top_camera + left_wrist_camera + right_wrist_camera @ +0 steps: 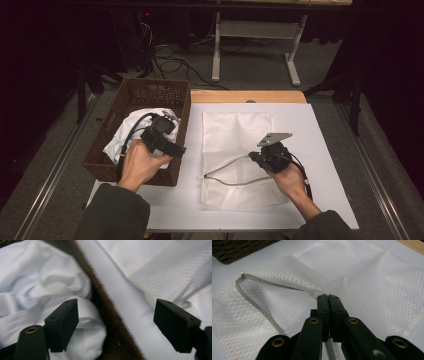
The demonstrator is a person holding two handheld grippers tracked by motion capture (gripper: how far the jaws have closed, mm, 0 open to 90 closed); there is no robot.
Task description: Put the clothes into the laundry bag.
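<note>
Mesh laundry bag (367,290) is pinched at its zipper edge by your right tongs (328,298), keeping the mouth open; left tongs (116,322) hang spread above the white cloth (37,290) in the basket (172,95), ready to grasp.

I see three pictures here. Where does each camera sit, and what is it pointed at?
High view: above the person's side, looking forward and down on the table; both forearms, the left gripper and the right gripper show.
Left gripper view: on the left gripper, jaws wide apart over the basket edge and white cloth.
Right gripper view: on the right gripper, jaws shut on the mesh bag.
Shared: the mesh bag and basket appear in all three.
</note>
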